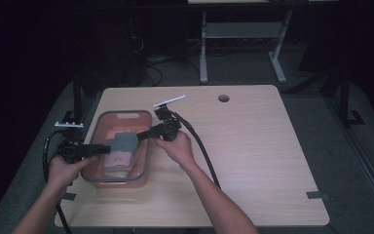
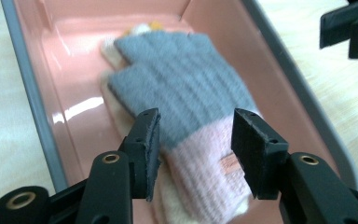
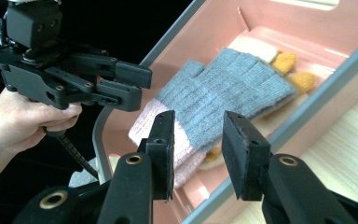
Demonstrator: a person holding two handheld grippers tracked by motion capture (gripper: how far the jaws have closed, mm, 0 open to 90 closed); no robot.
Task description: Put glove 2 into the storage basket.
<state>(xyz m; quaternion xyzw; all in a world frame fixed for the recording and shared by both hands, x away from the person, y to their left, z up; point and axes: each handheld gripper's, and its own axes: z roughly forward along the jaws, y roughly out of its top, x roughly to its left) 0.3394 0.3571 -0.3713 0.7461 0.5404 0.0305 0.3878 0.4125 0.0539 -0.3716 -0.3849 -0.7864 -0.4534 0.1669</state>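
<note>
While both claws stand with their jaws apart and nothing pressed between the pads, a grey and pink glove (image 1: pixel 122 142) lies inside the pink bin (image 1: pixel 102 120) with a grey rim, on top of a cream glove (image 2: pixel 116 107) with orange fingertips. The bin sits on the near left part of the wooden desk (image 1: pixel 253 146).

From the bin's left side the left claw (image 1: pixel 105 149) reaches level over the rim, its tips just above the stacked gloves; the left gripper view shows its pads on either side of the pink cuff, parted from it, with the grey fingers of the glove pointing away toward the bin's far wall. From the bin's right side the right claw (image 1: pixel 140 137) comes in over the opposite rim, slanting down toward the grey part of the glove. The right gripper view has its jaws open above the bin's near wall, the glove beyond them and untouched, and the left claw and the hand holding it past the bin's far rim.

A white strip (image 1: pixel 169 101) lies on the desk just beyond the bin's far right corner.
</note>
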